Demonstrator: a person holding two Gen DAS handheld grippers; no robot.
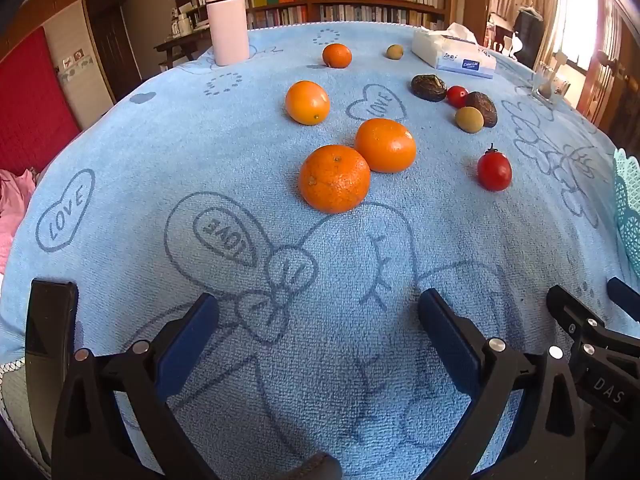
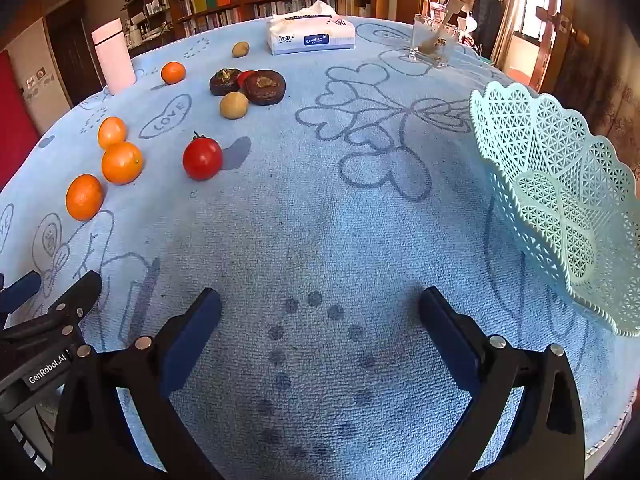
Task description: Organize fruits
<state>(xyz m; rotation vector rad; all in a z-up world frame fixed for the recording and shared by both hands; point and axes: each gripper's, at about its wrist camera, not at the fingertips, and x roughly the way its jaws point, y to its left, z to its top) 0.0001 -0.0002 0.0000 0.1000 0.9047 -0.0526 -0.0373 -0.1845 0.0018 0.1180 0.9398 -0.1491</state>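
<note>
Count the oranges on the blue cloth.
4. Two oranges touch near the middle: the nearest orange and the one behind it. A third orange sits further back to the left, and a small orange lies far back, right of the pink bottle. None seems hidden.

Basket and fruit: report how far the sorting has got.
Done: nothing yet. The basket shows no fruit inside.
In hand: nothing. The left gripper and right gripper are both open over the blue cloth.
Left: all the fruit still lies on the cloth: the oranges, the tomato, the dark fruits and the small brownish ones.
</note>
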